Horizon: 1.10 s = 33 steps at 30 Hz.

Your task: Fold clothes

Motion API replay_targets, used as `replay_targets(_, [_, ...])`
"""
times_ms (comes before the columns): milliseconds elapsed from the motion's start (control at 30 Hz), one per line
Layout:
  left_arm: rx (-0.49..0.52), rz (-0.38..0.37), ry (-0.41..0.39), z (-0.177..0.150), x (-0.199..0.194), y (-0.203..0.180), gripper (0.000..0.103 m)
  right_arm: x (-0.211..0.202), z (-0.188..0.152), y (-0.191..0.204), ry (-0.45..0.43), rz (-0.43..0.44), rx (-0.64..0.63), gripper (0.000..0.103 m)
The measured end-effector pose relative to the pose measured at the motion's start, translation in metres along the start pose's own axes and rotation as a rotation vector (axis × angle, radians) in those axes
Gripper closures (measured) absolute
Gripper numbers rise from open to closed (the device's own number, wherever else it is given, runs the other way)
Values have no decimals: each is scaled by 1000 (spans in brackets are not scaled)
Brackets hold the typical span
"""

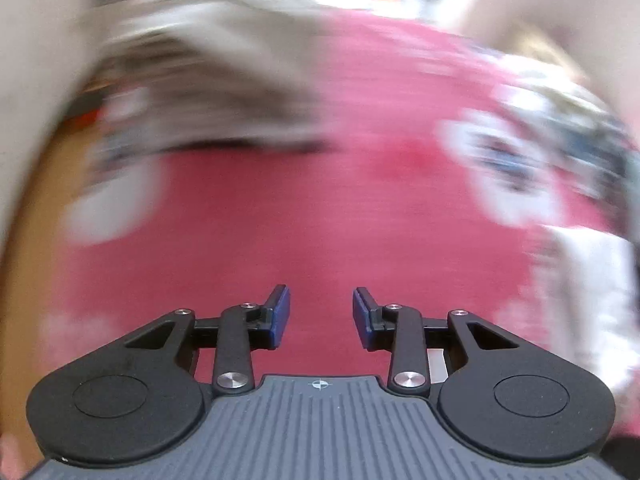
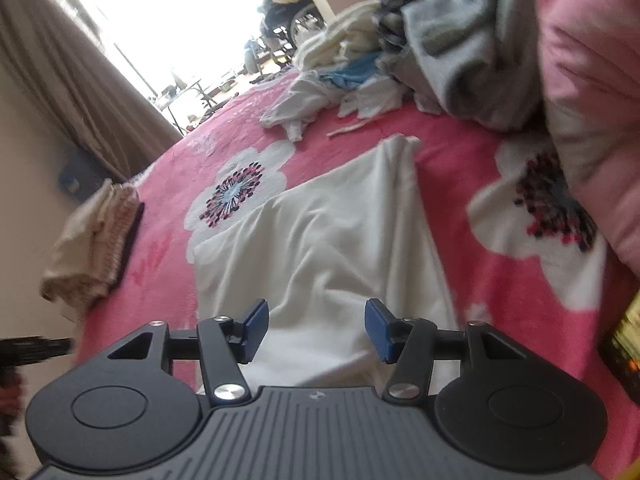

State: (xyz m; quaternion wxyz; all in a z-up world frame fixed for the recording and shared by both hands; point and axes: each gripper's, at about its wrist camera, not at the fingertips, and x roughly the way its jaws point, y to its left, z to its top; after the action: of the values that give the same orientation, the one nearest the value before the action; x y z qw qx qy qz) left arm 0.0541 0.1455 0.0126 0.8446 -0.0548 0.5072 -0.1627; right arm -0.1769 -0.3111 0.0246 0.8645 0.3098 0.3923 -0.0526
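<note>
Cloth first: a white garment (image 2: 320, 240) lies spread on the bed, on a pink blanket (image 2: 460, 160) printed with big white flowers, one side already turned in to a long straight edge that runs up to a point. It sits directly under the right claw (image 2: 317, 330), whose blue pads stand apart with nothing between them; the fabric shows through the gap, untouched as far as I can tell.

The left claw (image 1: 321, 318) has its pads apart too, and empty, over bare pink blanket. That view is heavily smeared, so little else can be made out there beyond a pale beige mass (image 1: 200, 80) further up the bed.

To the left of the white garment, near the edge of the bed, rests a small folded stack (image 2: 96, 248) in cream and pale pink. Beyond it, toward the bright window (image 2: 160, 20), an unsorted heap (image 2: 400, 48) of grey, white and blue clothes waits.

The risk I see is in the next pinch. With both claws free, nothing pins the garment, and a grab at the near hem could take only the top layer, dragging the turned-in side open. The plush blanket may also get caught along with the thin cloth. A left claw arriving fast could rumple the piece or nudge the finished stack off the edge.
</note>
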Motion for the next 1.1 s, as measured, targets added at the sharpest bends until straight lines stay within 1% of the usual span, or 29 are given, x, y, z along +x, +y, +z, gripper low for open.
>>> replay_targets(67, [54,-136,49,-3,19,-42,67,-7,6,-17,32,36,87,42])
replay_targets(167, [122,-312,151,-13,47,-102,66,-8,11,-44,91,90,247,40])
replay_targets(267, [112,-441,256,-31,70,-140,66,1,10,-65,161,129,391,40])
replay_targets(300, [108,-463,275,-36,75,-149,66,6,9,-69,179,131,421,40])
replay_targets(367, [112,-478,291,-44,83,-163,66,18,8,-74,212,129,463,40])
replay_targets(433, [117,-492,305,-50,92,-175,66,31,8,-76,237,122,471,39])
replay_targets(567, [133,-521,315,-54,107,-185,66,54,6,-78,302,85,486,38])
replay_targets(600, [147,-518,313,-56,108,-188,65,57,5,-78,316,78,493,38])
replay_targets(667, [213,-493,298,-61,104,-190,64,60,4,-78,336,88,507,37])
replay_targets(767, [297,-481,275,-68,99,-197,60,60,4,-73,367,111,503,35])
replay_targets(933, [319,-501,280,-71,100,-200,57,64,7,-66,392,101,467,35])
replay_targets(1000, [325,-497,282,-72,103,-201,57,65,8,-61,396,75,425,40])
replay_targets(1067, [338,-492,273,-74,103,-202,57,66,9,-54,400,43,373,52])
replay_targets(1100, [345,-490,264,-74,102,-203,57,64,8,-51,398,24,346,57])
